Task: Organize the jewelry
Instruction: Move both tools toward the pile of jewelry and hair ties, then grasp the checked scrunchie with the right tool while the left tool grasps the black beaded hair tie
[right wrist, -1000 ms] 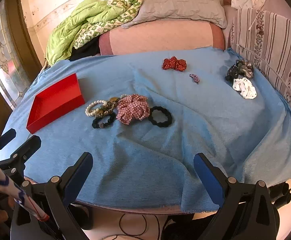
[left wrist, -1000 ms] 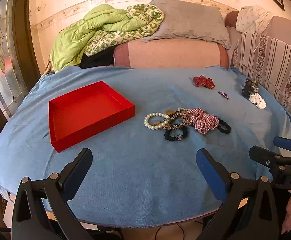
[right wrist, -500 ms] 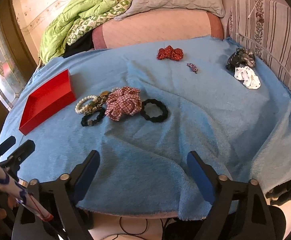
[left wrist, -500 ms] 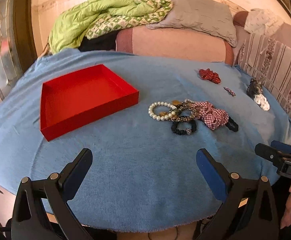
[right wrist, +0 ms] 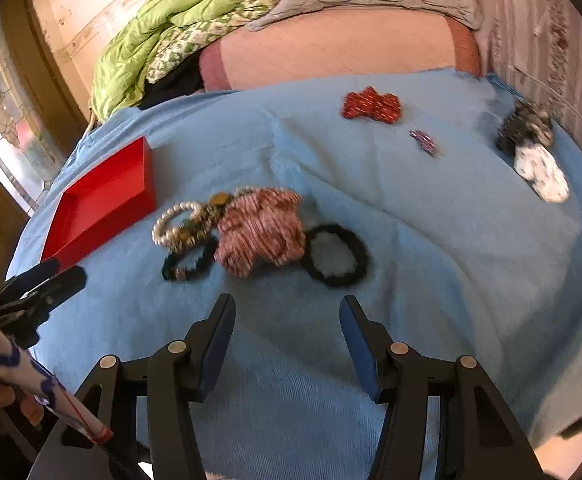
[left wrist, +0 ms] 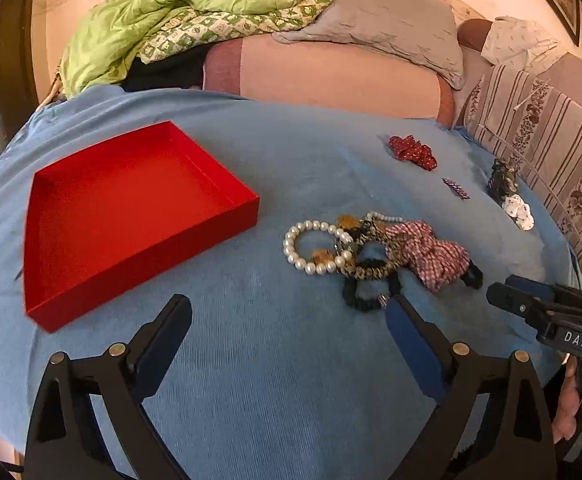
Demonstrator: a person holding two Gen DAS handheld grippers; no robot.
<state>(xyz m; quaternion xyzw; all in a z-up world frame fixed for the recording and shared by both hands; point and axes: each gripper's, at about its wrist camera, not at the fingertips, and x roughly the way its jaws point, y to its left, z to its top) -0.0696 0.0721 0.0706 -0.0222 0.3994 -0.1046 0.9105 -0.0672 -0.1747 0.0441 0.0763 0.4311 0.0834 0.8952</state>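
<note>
A pile of jewelry lies mid-cloth: a pearl bracelet (left wrist: 315,268) (right wrist: 171,220), a leopard-print band (left wrist: 371,271), a small black tie (left wrist: 361,304) (right wrist: 187,270), a red-checked scrunchie (left wrist: 427,252) (right wrist: 263,232) and a black ring scrunchie (right wrist: 333,280). An empty red tray (left wrist: 123,208) (right wrist: 103,204) sits to the left. My left gripper (left wrist: 289,308) hovers just short of the pile, wide apart and closing slightly, with nothing between the jaws. My right gripper (right wrist: 287,304) is closing, half apart, over bare cloth in front of the checked scrunchie.
Farther back lie a red dotted scrunchie (left wrist: 411,152) (right wrist: 371,106), a small purple clip (left wrist: 455,188) (right wrist: 425,142), and a dark scrunchie (right wrist: 525,126) beside a white scrunchie (right wrist: 543,172). The blue cloth (left wrist: 291,380) is wrinkled. A sofa with bedding lies behind.
Both grippers have moved forward and lower toward the pile, which now looks larger. The right gripper's jaws have narrowed a good deal; the left's barely.
</note>
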